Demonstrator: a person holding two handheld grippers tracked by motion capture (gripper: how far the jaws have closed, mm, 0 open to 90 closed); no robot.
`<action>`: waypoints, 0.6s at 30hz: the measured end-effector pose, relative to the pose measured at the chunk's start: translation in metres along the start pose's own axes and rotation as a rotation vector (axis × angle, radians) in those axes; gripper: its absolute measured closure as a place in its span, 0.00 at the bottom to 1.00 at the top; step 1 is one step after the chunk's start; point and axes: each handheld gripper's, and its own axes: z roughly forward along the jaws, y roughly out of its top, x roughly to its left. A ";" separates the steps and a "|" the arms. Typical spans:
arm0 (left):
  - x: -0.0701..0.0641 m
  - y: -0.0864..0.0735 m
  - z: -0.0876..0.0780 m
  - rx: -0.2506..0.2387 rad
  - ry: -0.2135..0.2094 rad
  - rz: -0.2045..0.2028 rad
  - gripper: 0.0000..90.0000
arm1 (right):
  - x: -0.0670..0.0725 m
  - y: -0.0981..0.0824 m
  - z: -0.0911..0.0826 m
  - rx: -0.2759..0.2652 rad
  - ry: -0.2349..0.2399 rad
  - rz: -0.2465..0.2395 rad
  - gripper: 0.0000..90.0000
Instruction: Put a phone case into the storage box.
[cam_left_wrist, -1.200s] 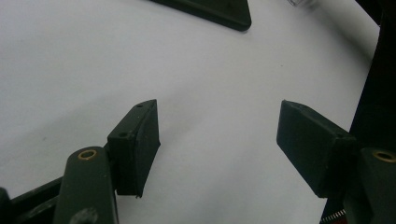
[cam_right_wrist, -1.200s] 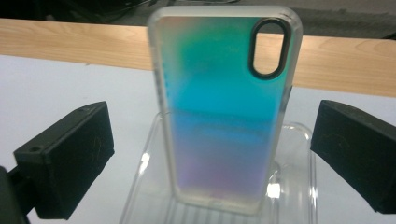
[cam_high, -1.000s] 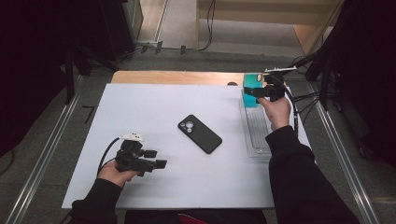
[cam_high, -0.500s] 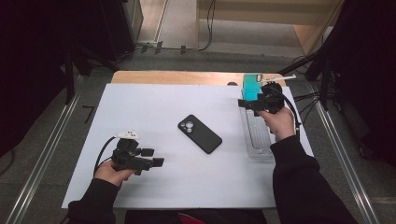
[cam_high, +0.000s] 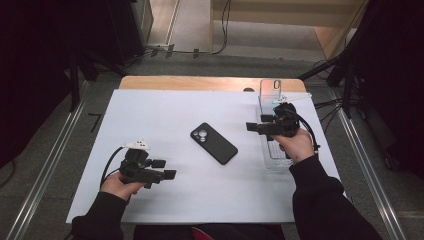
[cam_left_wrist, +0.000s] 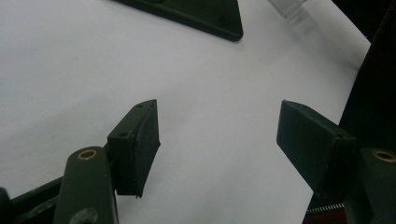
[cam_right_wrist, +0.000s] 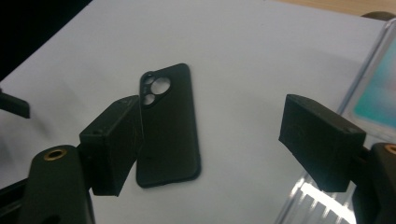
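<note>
In the high view, a black rectangular phone case (cam_high: 214, 143) with round camera cut-outs lies flat and slantwise near the middle of a white sheet-covered table (cam_high: 165, 115). The right gripper (cam_high: 254, 127), held in the person's right hand (cam_high: 296, 143), hovers to the right of the case and apart from it, pointing left toward it; its jaws have just been closing, yet they stand apart with nothing between them. Under that hand a clear plastic tray (cam_high: 272, 159) runs from near to far along the table's right side, and at its far end a clear-backed phone case (cam_high: 270, 91) stands upright. The left gripper (cam_high: 164, 169) sits at the near left in the left hand (cam_high: 119, 186), well apart from the black case, jaws apart and empty. In the left gripper view, its two black jaws gape over bare white surface, and a corner of the black case (cam_left_wrist: 205, 16) shows at the far edge. In the right gripper view, the jaws stand wide, the black case (cam_right_wrist: 167, 126) lies on the table beyond them, partly behind the left one, and the clear tray (cam_right_wrist: 306, 198) lies at the right.
</note>
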 end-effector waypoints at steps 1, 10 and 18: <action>0.000 0.000 0.000 0.000 -0.004 0.001 0.33 | 0.002 -0.001 0.000 0.002 0.012 -0.002 0.24; -0.001 -0.001 -0.003 0.000 -0.022 0.012 0.33 | 0.027 -0.020 0.003 0.039 0.084 -0.058 0.30; -0.006 0.001 -0.001 0.000 -0.034 0.025 0.33 | 0.046 -0.041 0.005 0.072 0.123 -0.118 0.32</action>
